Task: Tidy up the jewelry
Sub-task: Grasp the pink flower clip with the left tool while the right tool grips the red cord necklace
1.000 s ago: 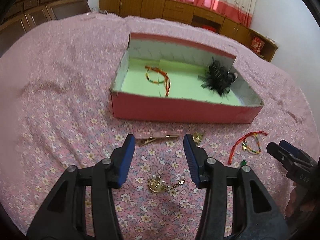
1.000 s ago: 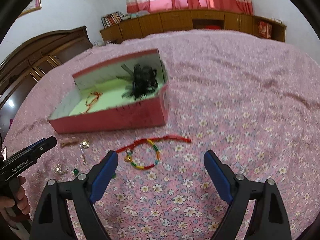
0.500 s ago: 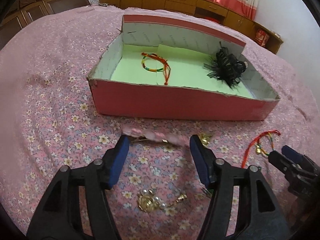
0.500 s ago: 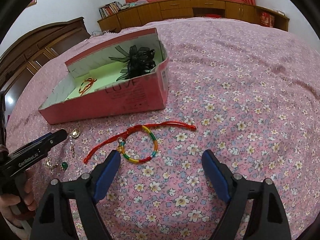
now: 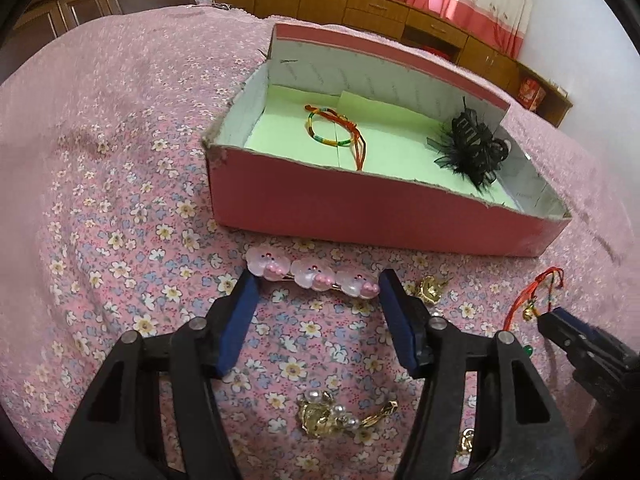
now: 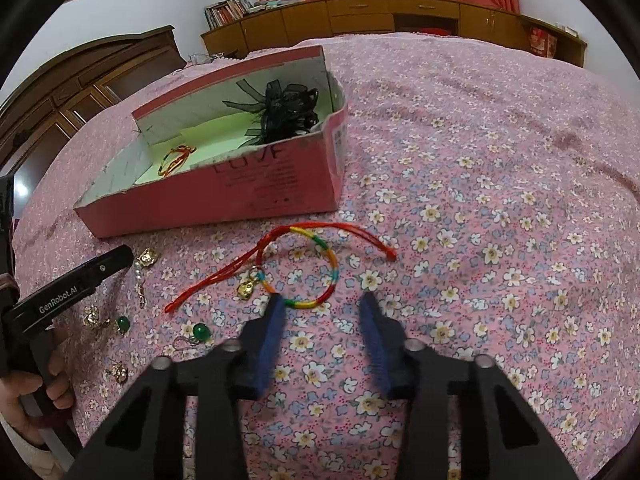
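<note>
While its jaws have just been closing, the right hand-held gripper (image 6: 320, 302) is seen narrowed about the near arc of the rainbow bracelet (image 6: 316, 268) on the bed (image 6: 500, 200), not yet pinching it. Beside it, the left hand-held gripper (image 5: 316, 284) is held half open, its tips flanking a pink hair clip (image 5: 312, 274); nothing is gripped. Gold earrings (image 5: 332, 416) are scattered nearby. Farther off, a second bracelet (image 5: 334, 134) and a black hair bow (image 5: 474, 150) are kept in the pink box (image 5: 360, 208).
</note>
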A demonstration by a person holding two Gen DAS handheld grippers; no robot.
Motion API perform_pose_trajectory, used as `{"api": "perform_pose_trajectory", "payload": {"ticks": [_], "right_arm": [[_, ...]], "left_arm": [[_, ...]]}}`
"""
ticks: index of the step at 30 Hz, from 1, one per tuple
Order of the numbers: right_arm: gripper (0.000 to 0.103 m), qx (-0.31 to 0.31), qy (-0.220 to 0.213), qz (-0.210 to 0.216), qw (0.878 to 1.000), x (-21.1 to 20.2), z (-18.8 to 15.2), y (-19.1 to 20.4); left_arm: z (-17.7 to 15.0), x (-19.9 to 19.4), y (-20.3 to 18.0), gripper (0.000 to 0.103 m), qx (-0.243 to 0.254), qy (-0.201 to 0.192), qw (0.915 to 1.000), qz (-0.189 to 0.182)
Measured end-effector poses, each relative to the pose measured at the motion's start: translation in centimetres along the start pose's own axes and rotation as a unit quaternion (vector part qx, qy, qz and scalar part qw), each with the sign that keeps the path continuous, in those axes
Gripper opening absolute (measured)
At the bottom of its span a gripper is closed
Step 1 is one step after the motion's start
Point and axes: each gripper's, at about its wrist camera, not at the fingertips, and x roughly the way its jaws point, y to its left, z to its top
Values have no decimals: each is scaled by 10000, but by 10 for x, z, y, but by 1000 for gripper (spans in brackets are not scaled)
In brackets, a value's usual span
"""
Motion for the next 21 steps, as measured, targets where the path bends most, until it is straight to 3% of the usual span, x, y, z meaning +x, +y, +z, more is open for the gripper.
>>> {"api": "perform_pose_trajectory", "payload": {"ticks": [4, 7, 21], "right_arm": [[14, 58, -34, 81, 9999, -2, -1, -1], [9, 109, -90, 180, 9997, -5, -1, -2], [7, 320, -246, 324, 9987, -22, -2, -4]], "left_arm": [[-2, -8, 6, 54, -81, -40, 9999, -111], [-4, -18, 11, 54, -122, -76, 9998, -157], [-5, -47, 12, 54, -110, -270, 9993, -220]]}}
